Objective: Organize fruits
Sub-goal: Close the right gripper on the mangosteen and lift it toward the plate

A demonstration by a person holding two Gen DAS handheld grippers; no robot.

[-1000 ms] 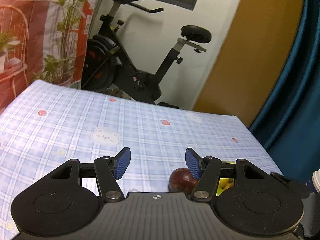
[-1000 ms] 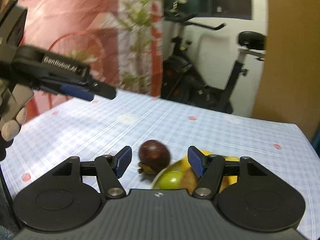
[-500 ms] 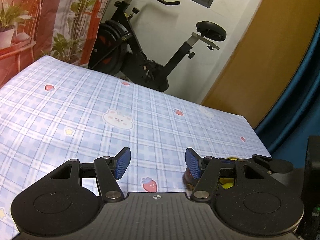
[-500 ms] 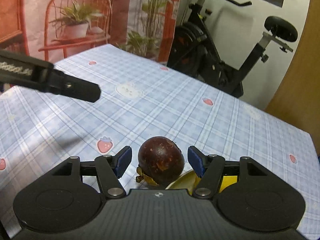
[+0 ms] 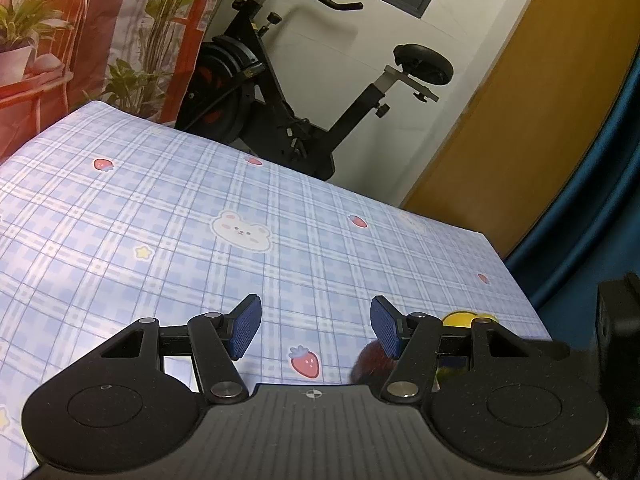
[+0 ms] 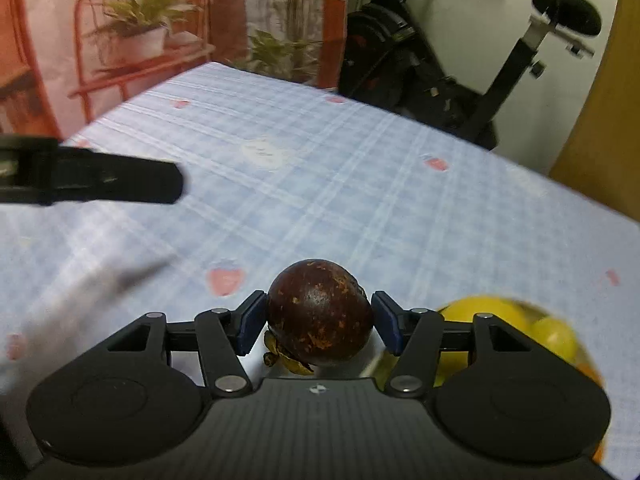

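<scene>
Mangosteen (image 6: 320, 312): round, dark maroon, tan-flecked rind, dried calyx underneath.

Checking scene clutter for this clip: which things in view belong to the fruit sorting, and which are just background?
Belongs to the job:
- mangosteen, between the right gripper pads
- yellow fruit beside it
- left gripper, open, holding nothing

Just lying about:
- exercise bike
- plaid tablecloth
- plant backdrop
- blue curtain

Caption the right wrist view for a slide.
Right gripper closing around a dark mangosteen on the checked tablecloth, yellow fruit alongside.
</scene>
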